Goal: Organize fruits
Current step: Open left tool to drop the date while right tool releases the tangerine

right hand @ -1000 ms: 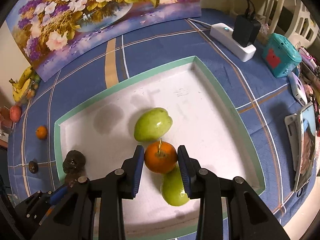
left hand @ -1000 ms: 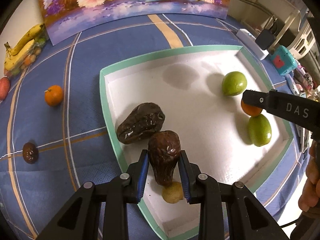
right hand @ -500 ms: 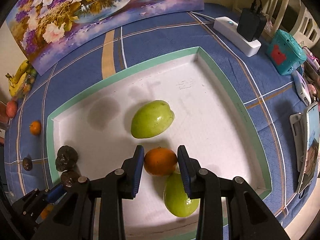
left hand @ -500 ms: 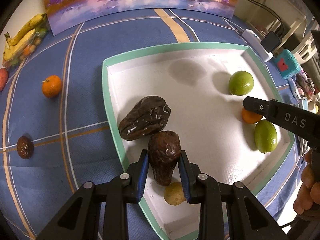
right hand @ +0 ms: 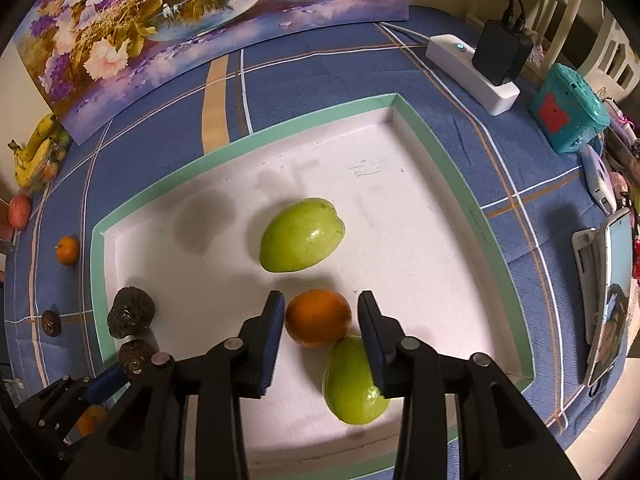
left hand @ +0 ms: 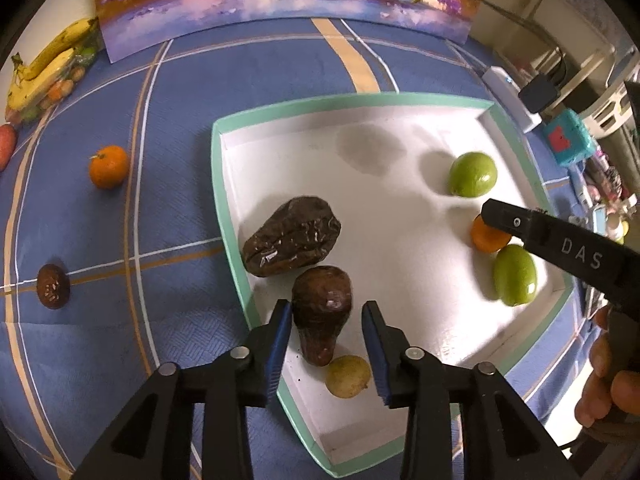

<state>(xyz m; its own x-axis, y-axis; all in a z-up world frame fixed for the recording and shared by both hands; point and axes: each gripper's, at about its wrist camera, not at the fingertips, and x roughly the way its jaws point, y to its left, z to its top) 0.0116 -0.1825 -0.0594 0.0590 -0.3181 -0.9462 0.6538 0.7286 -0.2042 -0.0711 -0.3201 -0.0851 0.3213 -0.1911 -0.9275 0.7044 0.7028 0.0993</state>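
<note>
Tray (left hand: 232, 184), white floor with mint-green rim, on a blue checked tablecloth (left hand: 180, 92); it holds six fruits in two groups.

Left group, at the tray's left wall: a wrinkled dark brown fruit (left hand: 291, 242) lying on its side; just in front of it a second dark brown fruit (left hand: 322, 310), narrow end toward the camera; a small yellow-green fruit (left hand: 347, 376) beside that narrow end. The left gripper (left hand: 326, 346) straddles the second dark fruit. A second ago its blue pads pressed on the fruit's flanks; its jaws have just been opening, and a gap now shows on each side, wider on the right. The fruit rests on the tray floor, released.

Right group: a large green fruit (right hand: 302, 235) near the tray's middle; an orange (right hand: 318, 317) in front of it; a second green fruit (right hand: 354, 380) touching the orange on the near side. The right gripper (right hand: 320, 334) stands around the orange. Earlier the pads were clamped on it, stalk upward; the jaws have just been opening, and the orange now sits on the floor between them, a clear gap at the right pad, whether the left pad touches it I cannot tell.

Outside the tray, on the cloth to the left: a small orange (left hand: 108, 166) and a small brown fruit (left hand: 53, 286), well apart; bananas (left hand: 44, 70) at the far left edge. A flower painting (right hand: 180, 20) stands behind.
</note>
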